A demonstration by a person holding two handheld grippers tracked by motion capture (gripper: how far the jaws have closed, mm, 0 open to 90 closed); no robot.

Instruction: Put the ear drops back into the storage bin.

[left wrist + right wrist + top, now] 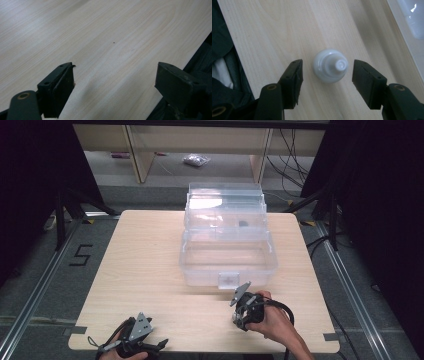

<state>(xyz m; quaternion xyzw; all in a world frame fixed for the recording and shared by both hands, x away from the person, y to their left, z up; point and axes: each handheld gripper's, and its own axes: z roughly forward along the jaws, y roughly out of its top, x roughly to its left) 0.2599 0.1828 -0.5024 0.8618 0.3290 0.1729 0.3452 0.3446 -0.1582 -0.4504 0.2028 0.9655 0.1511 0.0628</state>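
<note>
A small white bottle (330,66) stands upright on the wooden table (274,30), seen from above with its nozzle toward the camera. My right gripper (328,66) is open, one jaw on each side of the bottle and a small gap to each. In the high view the right gripper (242,319) points down at the table just in front of a clear plastic box (200,275), and a hand holds it. My left gripper (115,67) is open over bare wood, with nothing between its jaws. It lies low at the table's near left edge (155,347).
The clear box stands open mid-table with its lid (225,195) raised at the back and a latch (229,280) on the front wall. A small dark item (243,223) lies in its upper tray. Black stands (60,215) flank the table.
</note>
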